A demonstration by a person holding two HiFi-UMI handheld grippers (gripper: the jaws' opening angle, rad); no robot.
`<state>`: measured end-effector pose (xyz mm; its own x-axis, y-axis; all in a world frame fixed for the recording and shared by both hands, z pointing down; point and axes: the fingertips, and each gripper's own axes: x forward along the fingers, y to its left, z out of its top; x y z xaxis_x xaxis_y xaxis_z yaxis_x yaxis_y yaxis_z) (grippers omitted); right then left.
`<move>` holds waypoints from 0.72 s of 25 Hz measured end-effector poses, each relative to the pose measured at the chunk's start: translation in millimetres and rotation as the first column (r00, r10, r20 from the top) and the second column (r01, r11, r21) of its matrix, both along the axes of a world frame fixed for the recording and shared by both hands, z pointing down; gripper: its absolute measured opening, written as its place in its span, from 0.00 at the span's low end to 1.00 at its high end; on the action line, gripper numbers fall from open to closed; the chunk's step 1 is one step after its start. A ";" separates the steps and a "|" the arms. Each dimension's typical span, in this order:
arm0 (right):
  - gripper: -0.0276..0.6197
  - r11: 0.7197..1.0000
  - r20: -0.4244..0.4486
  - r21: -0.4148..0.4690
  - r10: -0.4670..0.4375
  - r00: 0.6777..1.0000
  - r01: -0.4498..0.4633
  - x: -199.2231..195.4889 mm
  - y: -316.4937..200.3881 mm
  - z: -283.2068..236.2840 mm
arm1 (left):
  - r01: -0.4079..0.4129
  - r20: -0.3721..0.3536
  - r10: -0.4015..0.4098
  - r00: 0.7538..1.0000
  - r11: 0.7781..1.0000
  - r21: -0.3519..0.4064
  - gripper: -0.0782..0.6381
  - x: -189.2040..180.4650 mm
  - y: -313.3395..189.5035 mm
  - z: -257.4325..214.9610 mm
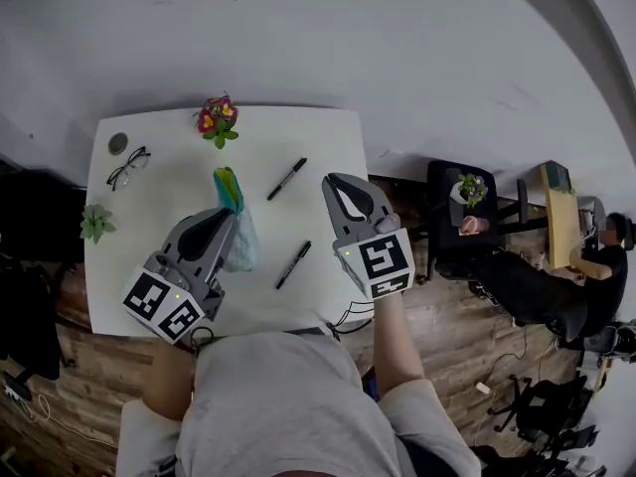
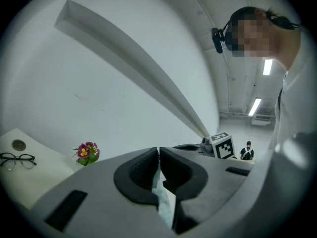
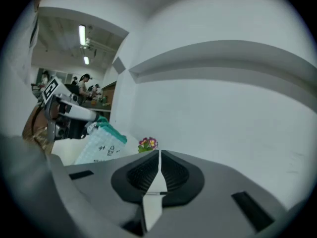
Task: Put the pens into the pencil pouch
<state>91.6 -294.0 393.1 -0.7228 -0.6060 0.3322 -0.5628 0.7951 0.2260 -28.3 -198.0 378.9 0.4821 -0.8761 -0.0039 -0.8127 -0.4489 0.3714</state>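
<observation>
**A:** Why's the left gripper (image 1: 225,219) holding the pencil pouch (image 1: 232,195) upright over the worktop (image 1: 288,127)?

**B:** It's clamped shut on the pouch's edge. My guess is that keeps the teal mouth pointing up so pens drop in easier. The right gripper (image 1: 336,182) is closed too, with nothing in it, hovering by the worktop's right edge. Neither pen is in yet. The far pen (image 1: 287,178) and near pen (image 1: 293,264) both lie on the worktop between the grippers.

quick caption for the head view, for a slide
Left gripper clamps the pencil pouch over the white table; right gripper, jaws shut, hovers beside the far pen and near pen.
</observation>
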 end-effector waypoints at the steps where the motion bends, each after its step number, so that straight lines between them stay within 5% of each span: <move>1: 0.09 0.998 -0.055 -0.003 -0.055 0.997 0.055 -2.8 -1.6 7.0 | 0.014 0.002 -0.014 1.000 1.000 0.005 0.16 2.2 0.5 -0.1; 4: 0.09 0.975 -0.212 -0.026 -0.220 0.952 0.220 -11.6 -2.9 32.0 | 0.050 0.017 -0.050 0.999 0.999 0.013 0.16 8.2 2.6 1.2; 8: 0.10 0.916 -0.377 -0.064 -0.390 0.840 0.396 -21.5 -4.1 65.5 | 0.094 0.030 -0.095 0.995 0.995 0.012 0.16 12.5 4.4 6.5; 18: 0.10 0.765 -0.593 -0.177 -0.585 0.553 0.619 -42.6 -11.5 131.2 | 0.180 0.052 -0.180 0.982 0.984 0.001 0.16 14.3 4.4 17.1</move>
<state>49.0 -305.5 524.3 -0.5896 -0.1302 0.7971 0.3073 0.8765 0.3705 -13.9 -193.6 395.9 0.3162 -0.9485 0.0207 -0.8983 -0.2923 0.3281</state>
